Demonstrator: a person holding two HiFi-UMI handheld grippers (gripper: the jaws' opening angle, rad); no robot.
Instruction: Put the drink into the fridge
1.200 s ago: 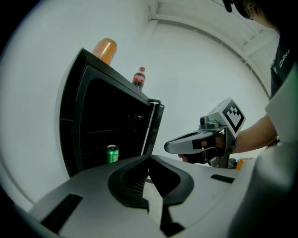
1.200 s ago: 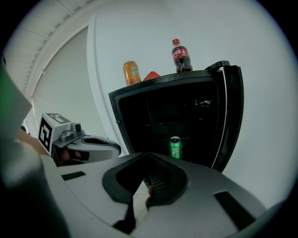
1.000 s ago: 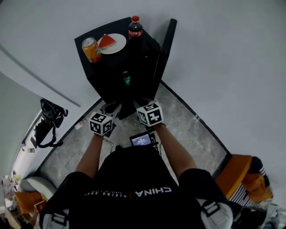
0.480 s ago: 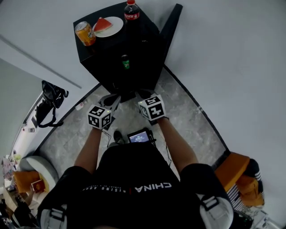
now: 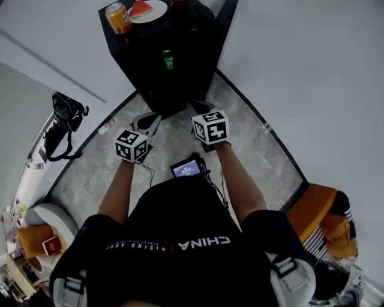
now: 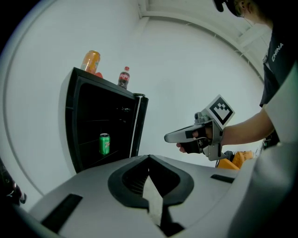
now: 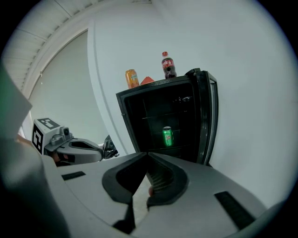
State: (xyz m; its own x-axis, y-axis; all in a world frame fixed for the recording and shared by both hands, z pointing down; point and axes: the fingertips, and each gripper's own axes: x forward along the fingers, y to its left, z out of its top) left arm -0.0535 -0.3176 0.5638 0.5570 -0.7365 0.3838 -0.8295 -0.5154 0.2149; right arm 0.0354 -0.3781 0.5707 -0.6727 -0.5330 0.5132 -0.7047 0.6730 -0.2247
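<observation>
Closest in, one small lit screen (image 5: pixel 185 169) sits at the person's waist. Just ahead are two tongs w/ marker cubes, the left tongs (image 5: pixel 147 123) and the right tongs (image 5: pixel 201 109), side by side over the grey marble-look floor (image 5: pixel 90 174). Both have jaws pressed together w/ nothing between them.

Beyond stands one black mini fridge (image 5: pixel 192 54), its door (image 7: pixel 207 116) open on the right side. One green drink can (image 5: pixel 167 60) stands upright on a shelf inside, approx. mid-height, well apart from both tongs.

On the fridge top are one orange can (image 5: pixel 118 17), one white plate (image 5: pixel 157 11) w/ one red watermelon slice (image 5: pixel 140 8), and one dark red-capped cola bottle (image 7: pixel 167 65).

One black bag (image 5: pixel 63 117) lies by the left wall.
</observation>
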